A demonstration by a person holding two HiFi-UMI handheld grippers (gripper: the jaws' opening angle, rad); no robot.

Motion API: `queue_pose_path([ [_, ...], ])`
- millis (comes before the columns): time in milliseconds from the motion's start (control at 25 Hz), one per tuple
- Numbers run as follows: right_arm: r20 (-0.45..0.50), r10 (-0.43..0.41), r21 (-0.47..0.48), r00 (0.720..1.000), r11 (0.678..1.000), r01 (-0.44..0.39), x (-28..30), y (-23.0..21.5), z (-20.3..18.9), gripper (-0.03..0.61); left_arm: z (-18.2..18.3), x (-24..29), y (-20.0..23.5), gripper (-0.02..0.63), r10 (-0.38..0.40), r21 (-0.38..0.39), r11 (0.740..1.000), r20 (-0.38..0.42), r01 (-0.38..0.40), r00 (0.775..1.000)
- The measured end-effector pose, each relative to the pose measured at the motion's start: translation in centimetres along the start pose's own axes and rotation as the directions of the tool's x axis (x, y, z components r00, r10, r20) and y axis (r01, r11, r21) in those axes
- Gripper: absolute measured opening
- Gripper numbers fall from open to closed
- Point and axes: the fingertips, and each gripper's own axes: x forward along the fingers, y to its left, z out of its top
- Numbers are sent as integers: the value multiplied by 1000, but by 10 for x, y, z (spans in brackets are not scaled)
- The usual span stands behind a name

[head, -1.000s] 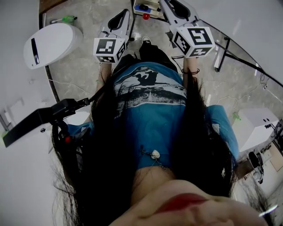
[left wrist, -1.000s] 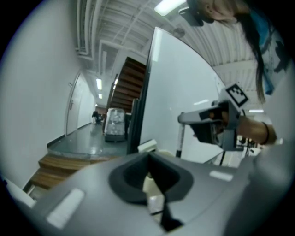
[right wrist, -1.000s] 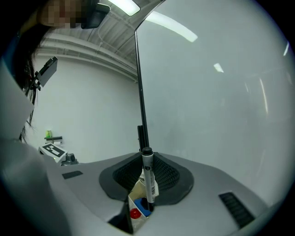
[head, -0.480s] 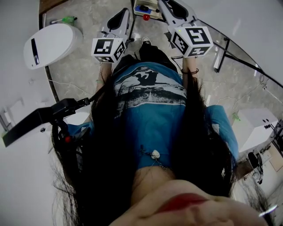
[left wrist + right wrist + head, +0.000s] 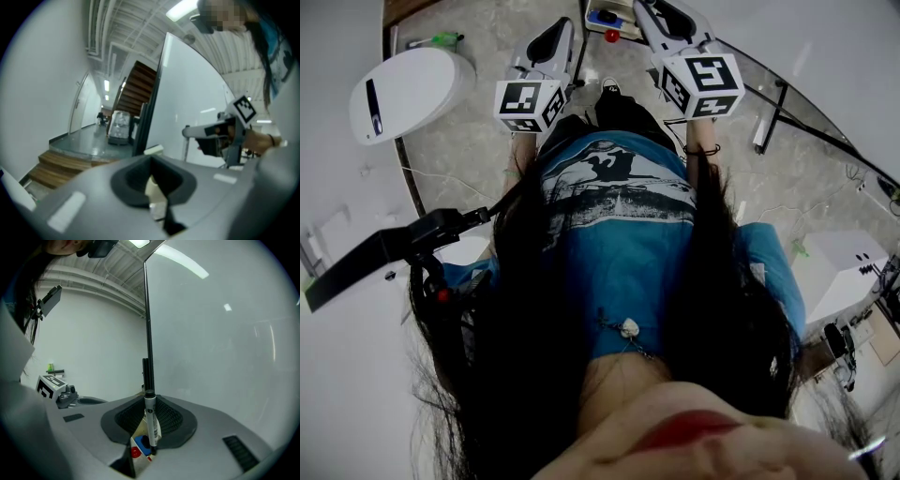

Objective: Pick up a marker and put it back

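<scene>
A white marker with a black cap (image 5: 150, 425) stands upright between the pads of my right gripper (image 5: 145, 439), which is shut on it. Just under its lower end lies a small white box (image 5: 139, 449) with a blue and a red piece in it; the same box (image 5: 605, 19) shows at the top of the head view, in front of the right gripper (image 5: 661, 14). My left gripper (image 5: 558, 42) is held beside it, away from the box. Its jaws (image 5: 157, 199) stand a narrow gap apart with nothing between them.
A glass or white panel on a black post (image 5: 147, 333) rises right behind the box. A round white device (image 5: 408, 89) stands on the floor at the left, a white box (image 5: 844, 267) at the right. Wooden stairs (image 5: 136, 89) lie beyond the left gripper.
The right gripper has drifted slightly up and to the left in the head view. The left gripper has hardly moved.
</scene>
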Motion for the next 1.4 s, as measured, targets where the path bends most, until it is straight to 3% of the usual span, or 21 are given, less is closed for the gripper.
queue_pose_path([
  [200, -54, 30, -18, 998, 999, -31, 15, 7, -18, 80, 0, 0, 1, 2, 4, 0, 1000, 1, -4, 1000],
  [440, -166, 59, -175, 984, 981, -88, 41, 26, -44, 80, -1, 0, 2, 2, 12, -1, 1000, 4, -12, 1000],
  [600, -233, 69, -227, 970, 966, -123, 56, 33, -64, 80, -3, -2, 6, 2, 26, -1, 1000, 2, -26, 1000],
  [1040, -311, 55, -236, 949, 963, -133, 76, 32, -89, 80, -5, -8, 20, 2, 73, -13, 997, -6, -74, 997],
  [1400, -345, 101, -198, 933, 964, -178, 81, 42, -98, 98, -5, -8, 21, 2, 75, -9, 997, -4, -76, 997],
])
